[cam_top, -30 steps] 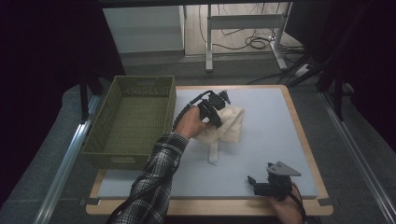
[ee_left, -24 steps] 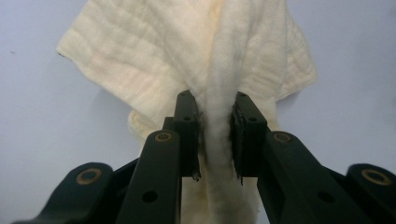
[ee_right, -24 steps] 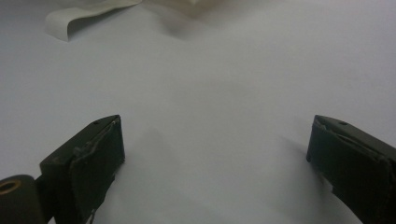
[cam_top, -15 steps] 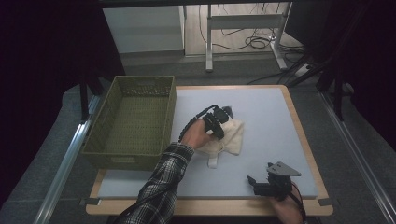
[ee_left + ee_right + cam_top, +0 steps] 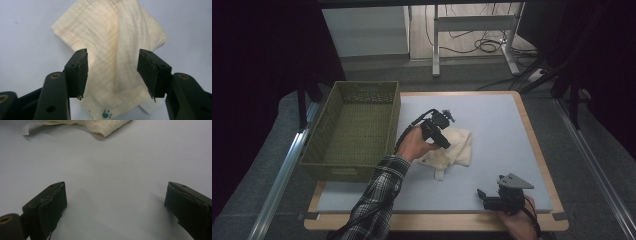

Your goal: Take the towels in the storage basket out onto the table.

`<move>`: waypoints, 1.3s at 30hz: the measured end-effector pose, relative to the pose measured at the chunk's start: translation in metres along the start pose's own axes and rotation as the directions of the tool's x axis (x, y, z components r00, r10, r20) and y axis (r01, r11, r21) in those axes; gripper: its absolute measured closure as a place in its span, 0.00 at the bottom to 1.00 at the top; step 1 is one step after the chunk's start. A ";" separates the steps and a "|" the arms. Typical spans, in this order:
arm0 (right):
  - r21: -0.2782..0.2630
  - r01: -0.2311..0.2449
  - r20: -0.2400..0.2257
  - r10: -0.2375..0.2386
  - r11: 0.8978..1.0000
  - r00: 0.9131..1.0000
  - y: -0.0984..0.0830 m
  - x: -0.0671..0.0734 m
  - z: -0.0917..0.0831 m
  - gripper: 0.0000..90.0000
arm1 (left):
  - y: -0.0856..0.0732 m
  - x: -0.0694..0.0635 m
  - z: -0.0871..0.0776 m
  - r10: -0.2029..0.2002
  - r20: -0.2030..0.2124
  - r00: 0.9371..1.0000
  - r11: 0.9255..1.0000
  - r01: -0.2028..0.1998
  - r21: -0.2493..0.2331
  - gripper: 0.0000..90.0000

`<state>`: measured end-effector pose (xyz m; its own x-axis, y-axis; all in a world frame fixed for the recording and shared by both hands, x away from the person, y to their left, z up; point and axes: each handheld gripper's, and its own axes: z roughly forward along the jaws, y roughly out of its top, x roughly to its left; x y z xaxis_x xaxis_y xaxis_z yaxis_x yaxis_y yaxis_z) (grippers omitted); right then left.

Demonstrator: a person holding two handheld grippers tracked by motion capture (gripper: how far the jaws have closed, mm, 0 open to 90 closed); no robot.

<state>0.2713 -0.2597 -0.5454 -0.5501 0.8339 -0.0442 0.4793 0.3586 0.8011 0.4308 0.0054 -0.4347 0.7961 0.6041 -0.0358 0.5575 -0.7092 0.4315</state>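
A cream folded cloth (image 5: pixel 458 148) with a white tag lies on the blue mat. In the left gripper view the cloth (image 5: pixel 117 37) shows a small teal paw print at its near edge. My left gripper (image 5: pixel 443 142) hovers just over the cloth's left part. Its jaws have just been opening, and the left gripper (image 5: pixel 112 72) now stands open, with the cloth below the gap and no pad pressing on it. My right gripper (image 5: pixel 485 198) rests open near the mat's front right edge. In its own view the right gripper (image 5: pixel 115 200) has bare mat between its jaws and the cloth (image 5: pixel 100 126) farther off.
An olive woven basket (image 5: pixel 393 120) stands on the left side of the mat (image 5: pixel 507 125), close to my left hand. The mat sits on a wooden-edged table. Beyond the table's far edge are desk legs and cables on the floor.
My left hand came toward the person and lower with the cloth. Its jaws opened and let the cloth go, and it now lies flatter on the mat. The right gripper stayed still.
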 end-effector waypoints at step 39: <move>0.093 0.084 -0.146 -0.070 0.992 0.987 0.086 -0.009 0.072 0.58 | -0.069 -0.048 0.047 0.048 -0.044 0.998 0.987 -0.054 -0.149 0.74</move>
<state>0.3667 -0.2067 -0.5190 -0.6760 0.7368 -0.0122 0.4933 0.4647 0.7353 0.3647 0.0081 -0.5049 0.8109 0.5847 0.0249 0.4723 -0.6790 0.5620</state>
